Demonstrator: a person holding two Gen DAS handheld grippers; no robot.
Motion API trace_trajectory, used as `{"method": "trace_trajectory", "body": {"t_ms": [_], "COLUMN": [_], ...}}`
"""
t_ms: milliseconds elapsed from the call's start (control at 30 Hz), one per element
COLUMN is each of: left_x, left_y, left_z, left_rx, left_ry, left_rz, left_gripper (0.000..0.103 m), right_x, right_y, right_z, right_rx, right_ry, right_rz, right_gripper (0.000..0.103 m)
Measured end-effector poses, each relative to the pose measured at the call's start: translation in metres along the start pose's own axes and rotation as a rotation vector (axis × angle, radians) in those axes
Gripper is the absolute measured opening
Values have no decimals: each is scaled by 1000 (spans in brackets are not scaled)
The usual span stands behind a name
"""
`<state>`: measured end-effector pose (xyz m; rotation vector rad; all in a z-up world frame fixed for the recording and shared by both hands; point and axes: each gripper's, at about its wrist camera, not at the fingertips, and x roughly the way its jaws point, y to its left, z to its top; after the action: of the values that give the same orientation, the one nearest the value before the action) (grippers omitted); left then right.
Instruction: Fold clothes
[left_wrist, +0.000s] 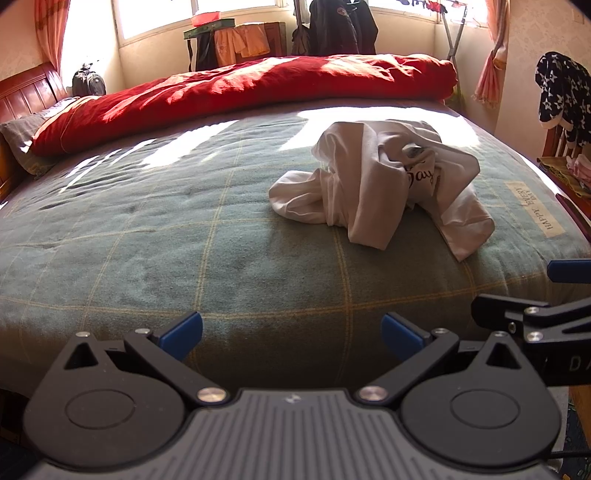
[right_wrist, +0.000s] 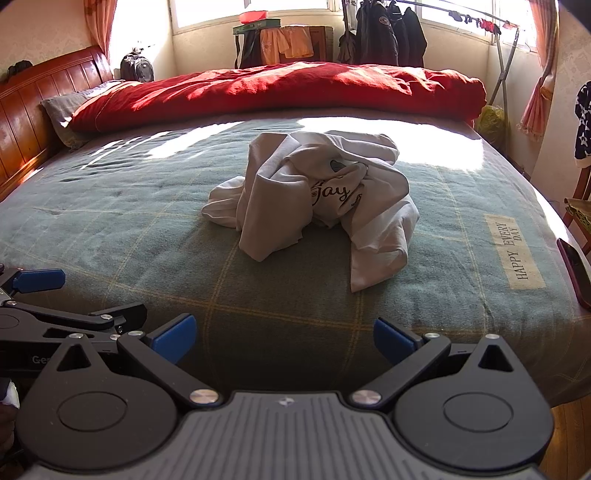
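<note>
Nearest my left camera: left claw (left_wrist: 291, 334), blue pads spread wide, nothing between them, held low at the near edge of the bed (left_wrist: 147, 229).

Nearest my right camera: right claw (right_wrist: 284, 338), pads likewise wide apart and empty, also at the bed's near edge. Each claw shows at the side of the other's view, so I read them as side by side.

Item 1: shirt (right_wrist: 314, 199), white, crumpled in a heap, dark script print partly showing in the folds. It lies on the blanket (right_wrist: 147, 221) about mid-bed, well apart from both claws; from my right camera it sits nearly dead ahead, from my left camera ahead and to the right.

Item 2: blanket, green with thin yellow checks, covering the bed; a sewn label (right_wrist: 517, 254) reads "HAPPY EVERY DAY" near its right side.

Item 3: quilt (right_wrist: 277, 92), red, bunched along the far side of the bed, beyond the shirt.

Item 4: pillow (right_wrist: 62, 110), grey, at the far left against the wooden headboard (right_wrist: 33, 122).

Item 5: phone (right_wrist: 576, 273), dark red, at the bed's right edge, just beside the label.

Item 6: dark jackets (right_wrist: 388, 33) hanging by the window, beyond the quilt.
</note>
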<state>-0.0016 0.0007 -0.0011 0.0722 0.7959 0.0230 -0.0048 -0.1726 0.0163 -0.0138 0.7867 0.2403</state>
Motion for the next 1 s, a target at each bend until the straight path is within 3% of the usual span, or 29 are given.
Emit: {"method": "trace_trajectory", "body": {"t_ms": [1000], "left_x": [5], "left_y": [-1], "left_z": [1], "left_rx": [-2], "left_ry": [13], "left_rz": [-19], "left_gripper": [102], "right_x": [-1], "right_y": [1], "right_z": [0], "right_rx": [-2], "right_ry": [-3], "right_rz": [3], "right_gripper": [103]}}
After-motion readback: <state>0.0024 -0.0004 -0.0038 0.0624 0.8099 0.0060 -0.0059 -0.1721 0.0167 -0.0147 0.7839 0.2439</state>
